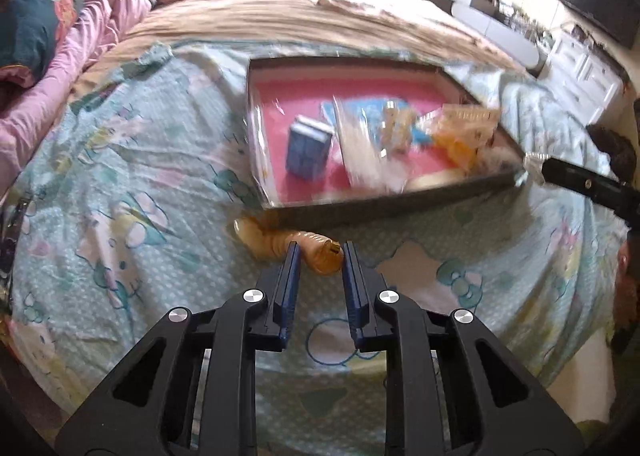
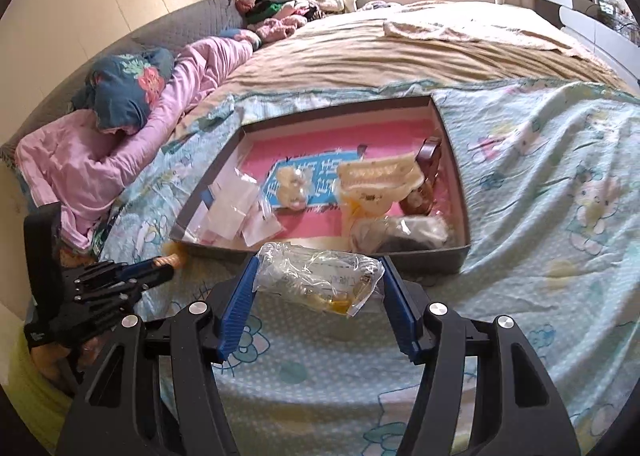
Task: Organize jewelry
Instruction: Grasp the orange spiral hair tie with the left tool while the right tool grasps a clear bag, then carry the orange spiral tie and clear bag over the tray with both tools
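Between my right gripper's (image 2: 318,276) blue fingers (image 2: 236,306) sits a crinkled clear plastic bag (image 2: 320,280) with something yellow-gold at its lower end; both pads touch the bag's ends, so I read it as pinched and lifted clear of the bed sheet (image 2: 540,216). Just beyond that gripper lies the shallow tray (image 2: 424,256) with a pink floor, its near wall almost under the bag. Inside it, ahead and to the left, are loose clear packets (image 2: 236,212); straight ahead a blue card (image 2: 320,180) with pale beads on it; ahead and right a cream comb-like piece (image 2: 380,176), a dark red wooden item (image 2: 430,160) and a grey bundle in plastic (image 2: 404,232).

Off to the left of the right gripper I see my left gripper (image 2: 160,274) low over the sheet, near the tray's corner.

From the left wrist, my left gripper (image 1: 318,252) has its fingers (image 1: 292,280) spread a little, with an amber beaded bracelet (image 1: 296,246) lying on the sheet (image 1: 140,176) at the tips. One end of the bracelet, with a small gold clasp, lies in the gap; I cannot tell if the pads touch it. The tray (image 1: 360,208) is just beyond, its contents blurred, a small blue box (image 1: 308,152) standing near its left side. The right gripper (image 1: 580,180) shows far to the right.
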Demonstrator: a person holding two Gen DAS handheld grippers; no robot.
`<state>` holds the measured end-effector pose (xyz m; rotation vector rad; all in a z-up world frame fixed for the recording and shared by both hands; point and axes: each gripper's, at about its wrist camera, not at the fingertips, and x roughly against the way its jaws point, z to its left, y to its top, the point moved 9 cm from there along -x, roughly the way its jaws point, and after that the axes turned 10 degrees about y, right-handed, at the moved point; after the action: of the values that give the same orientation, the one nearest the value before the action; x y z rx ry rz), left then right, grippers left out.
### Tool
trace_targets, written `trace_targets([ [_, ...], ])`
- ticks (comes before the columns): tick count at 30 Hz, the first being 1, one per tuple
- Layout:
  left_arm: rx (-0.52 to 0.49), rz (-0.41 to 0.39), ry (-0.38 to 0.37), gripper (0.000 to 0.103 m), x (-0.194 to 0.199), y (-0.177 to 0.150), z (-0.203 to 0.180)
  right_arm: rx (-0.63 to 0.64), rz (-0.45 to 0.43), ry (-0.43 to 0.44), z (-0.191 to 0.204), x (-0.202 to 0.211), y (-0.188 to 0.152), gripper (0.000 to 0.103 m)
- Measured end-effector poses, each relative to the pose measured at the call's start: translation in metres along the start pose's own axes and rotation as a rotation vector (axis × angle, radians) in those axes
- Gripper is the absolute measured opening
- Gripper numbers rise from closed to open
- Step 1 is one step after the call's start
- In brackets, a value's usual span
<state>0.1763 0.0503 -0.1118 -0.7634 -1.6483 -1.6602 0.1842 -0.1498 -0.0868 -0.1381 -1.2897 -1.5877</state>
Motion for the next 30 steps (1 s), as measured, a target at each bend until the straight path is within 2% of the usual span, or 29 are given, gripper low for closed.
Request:
trace_targets([
  [7,0.057,-0.047,-0.021,0.011,0.018,0.011,0.010,0.000,-0.037,0.004,-0.001,0.012,0.009,0.059],
  [16,0.073,-0.126,-0.048,0.011,0.048,0.034,0.003,-0.005,-0.072,0.016,-0.002,0.023,0.020,0.059],
  [25,0.046,-0.198,-0.095,0.011,0.065,0.081,-0.020,-0.004,-0.145,-0.010,-0.013,0.039,0.049,0.059],
  [30,0.028,-0.212,-0.119,0.011,0.059,0.104,-0.038,-0.012,-0.175,-0.027,-0.023,0.044,0.062,0.059],
])
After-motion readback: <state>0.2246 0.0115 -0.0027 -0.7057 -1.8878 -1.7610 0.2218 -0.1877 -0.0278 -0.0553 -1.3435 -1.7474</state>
